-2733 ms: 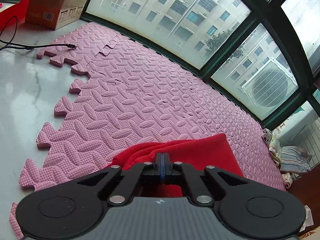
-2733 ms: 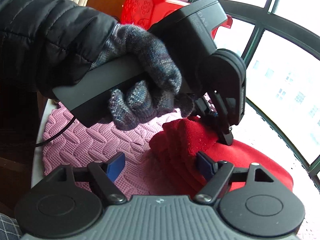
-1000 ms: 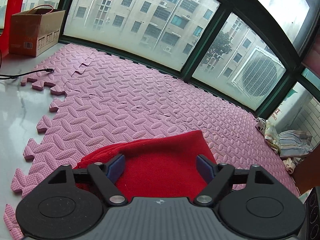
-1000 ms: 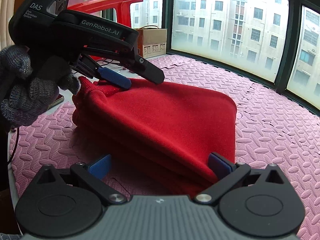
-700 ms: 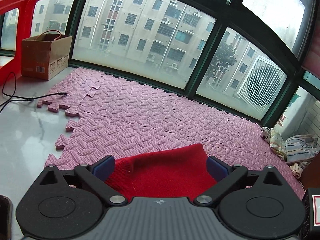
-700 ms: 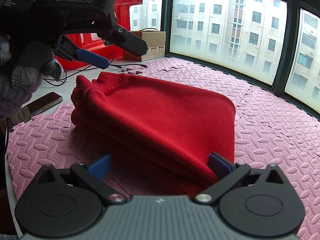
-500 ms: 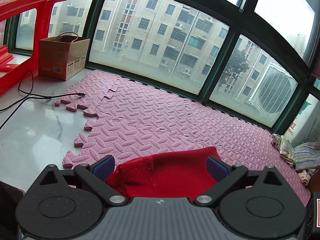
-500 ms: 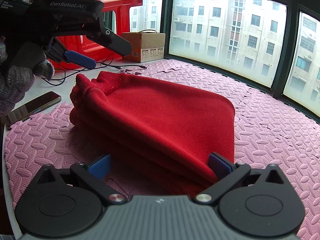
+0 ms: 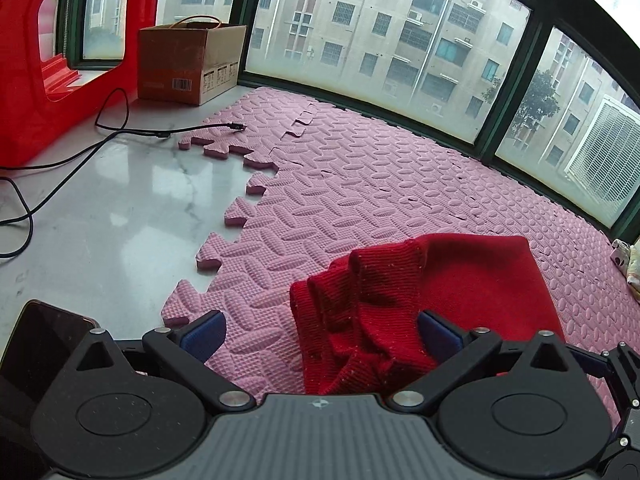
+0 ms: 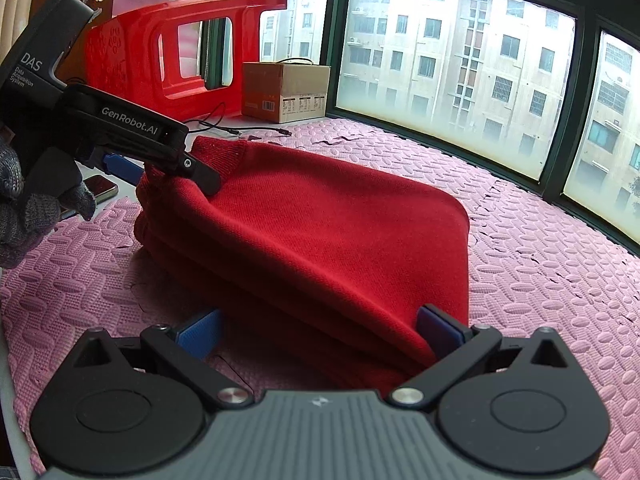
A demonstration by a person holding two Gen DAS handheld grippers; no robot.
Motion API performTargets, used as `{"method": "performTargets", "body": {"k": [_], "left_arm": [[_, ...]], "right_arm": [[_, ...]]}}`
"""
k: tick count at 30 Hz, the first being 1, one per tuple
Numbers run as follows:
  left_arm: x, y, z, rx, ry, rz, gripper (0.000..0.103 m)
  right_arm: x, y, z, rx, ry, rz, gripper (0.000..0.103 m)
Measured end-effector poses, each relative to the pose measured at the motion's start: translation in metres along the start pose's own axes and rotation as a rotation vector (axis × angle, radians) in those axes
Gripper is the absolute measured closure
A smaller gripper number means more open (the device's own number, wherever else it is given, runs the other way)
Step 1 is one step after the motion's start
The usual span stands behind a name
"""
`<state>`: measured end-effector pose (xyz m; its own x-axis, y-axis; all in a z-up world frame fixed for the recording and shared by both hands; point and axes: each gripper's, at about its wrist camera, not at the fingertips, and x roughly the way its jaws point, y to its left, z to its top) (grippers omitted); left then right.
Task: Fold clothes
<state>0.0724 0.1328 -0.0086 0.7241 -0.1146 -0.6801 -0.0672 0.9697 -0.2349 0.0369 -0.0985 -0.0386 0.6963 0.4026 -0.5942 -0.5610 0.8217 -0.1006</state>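
Since the earlier frame the left gripper (image 9: 320, 334) has released the sweater (image 9: 432, 300) and spread wide. The sweater lies lower right, folded, on the mat (image 9: 360, 184). Right gripper (image 10: 318, 330) gapes too.

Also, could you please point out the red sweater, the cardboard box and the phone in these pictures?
red sweater (image 10: 320, 224): right wrist view, middle of its top folded panel.
cardboard box (image 9: 188, 68): left wrist view, its front face.
phone (image 9: 44, 344): left wrist view, its dark screen.

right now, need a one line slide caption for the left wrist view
Open left gripper over the ribbed edge of a folded red sweater on a pink foam mat.
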Motion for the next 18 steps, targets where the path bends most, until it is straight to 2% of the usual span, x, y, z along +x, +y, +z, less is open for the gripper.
{"method": "performTargets", "body": {"k": [13, 18], "left_arm": [[0.006, 0.008, -0.006, -0.017, 0.002, -0.034, 0.000], [0.003, 0.005, -0.001, -0.003, 0.002, -0.026, 0.000]], "right_arm": [[0.007, 0.008, 0.002, -0.058, 0.028, -0.048, 0.000], [-0.014, -0.007, 0.018, 0.051, -0.023, 0.002, 0.000]]}}
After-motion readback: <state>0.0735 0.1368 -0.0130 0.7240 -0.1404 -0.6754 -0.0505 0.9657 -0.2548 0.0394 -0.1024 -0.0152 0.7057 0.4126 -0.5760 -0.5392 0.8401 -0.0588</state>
